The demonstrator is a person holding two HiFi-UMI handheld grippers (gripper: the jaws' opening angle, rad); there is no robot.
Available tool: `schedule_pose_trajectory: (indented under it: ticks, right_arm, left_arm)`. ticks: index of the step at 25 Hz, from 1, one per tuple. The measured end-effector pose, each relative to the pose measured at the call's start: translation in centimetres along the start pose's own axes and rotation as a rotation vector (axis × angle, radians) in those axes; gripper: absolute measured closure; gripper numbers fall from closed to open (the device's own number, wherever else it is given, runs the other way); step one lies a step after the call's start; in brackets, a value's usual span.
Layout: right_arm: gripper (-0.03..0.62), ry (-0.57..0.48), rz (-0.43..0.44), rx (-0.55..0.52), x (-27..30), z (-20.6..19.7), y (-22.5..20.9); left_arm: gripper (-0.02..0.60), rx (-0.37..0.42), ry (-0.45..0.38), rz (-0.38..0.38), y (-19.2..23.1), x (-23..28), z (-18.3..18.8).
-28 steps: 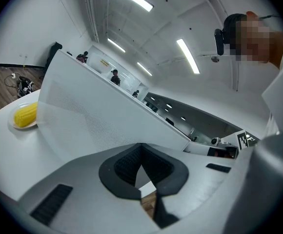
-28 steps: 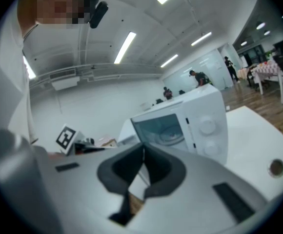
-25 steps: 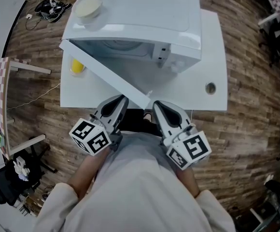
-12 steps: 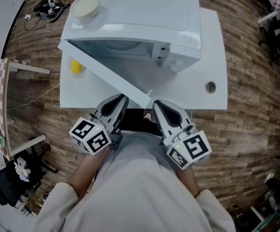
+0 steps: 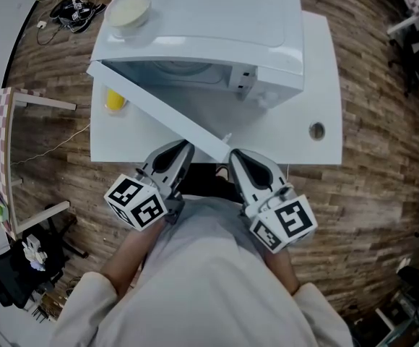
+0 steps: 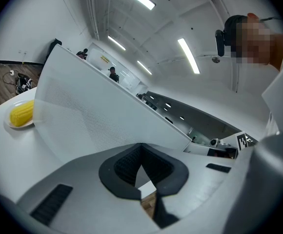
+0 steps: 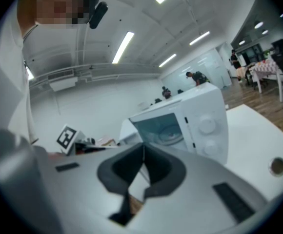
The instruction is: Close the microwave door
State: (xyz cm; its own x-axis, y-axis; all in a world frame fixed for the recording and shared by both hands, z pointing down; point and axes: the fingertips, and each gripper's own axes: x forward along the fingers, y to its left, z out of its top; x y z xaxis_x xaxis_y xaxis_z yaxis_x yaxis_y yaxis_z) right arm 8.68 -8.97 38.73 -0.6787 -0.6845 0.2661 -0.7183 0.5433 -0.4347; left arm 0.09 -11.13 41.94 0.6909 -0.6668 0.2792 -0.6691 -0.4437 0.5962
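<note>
With the microwave door (image 5: pixel 159 114) standing wide open over the bench (image 5: pixel 318 85), I hold the left gripper (image 5: pixel 183 148) and right gripper (image 5: pixel 232 155) clenched and empty just beside its free edge; the approach step is in hand, and the next move is to push that edge shut.

Cream long-sleeved top (image 5: pixel 195 280) fills lower frame. Left claw (image 5: pixel 183 149), right claw (image 5: pixel 232 155): light grey shells, black inner pads (image 6: pixel 124 165), white cubes (image 5: pixel 136 202) with black square markers.
</note>
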Motion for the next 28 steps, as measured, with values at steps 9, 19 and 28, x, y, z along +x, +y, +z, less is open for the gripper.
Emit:
schedule_pose_trajectory:
  ticks: [9,19,28]
  right_arm:
    - [0.571,0.003,-0.009,0.008,0.2,0.1,-0.5]
    - [0.571,0.0,-0.026,0.019,-0.1,0.2,-1.2]
    - [0.571,-0.009,-0.034,0.023,-0.1,0.6,-1.8]
  left_arm:
    - [0.57,-0.01,0.002,-0.005,0.0,0.7,0.3]
    - [0.569,0.005,0.012,-0.017,0.0,1.5,0.6]
    - [0.569,-0.002,0.021,-0.015,0.0,2.3,0.9]
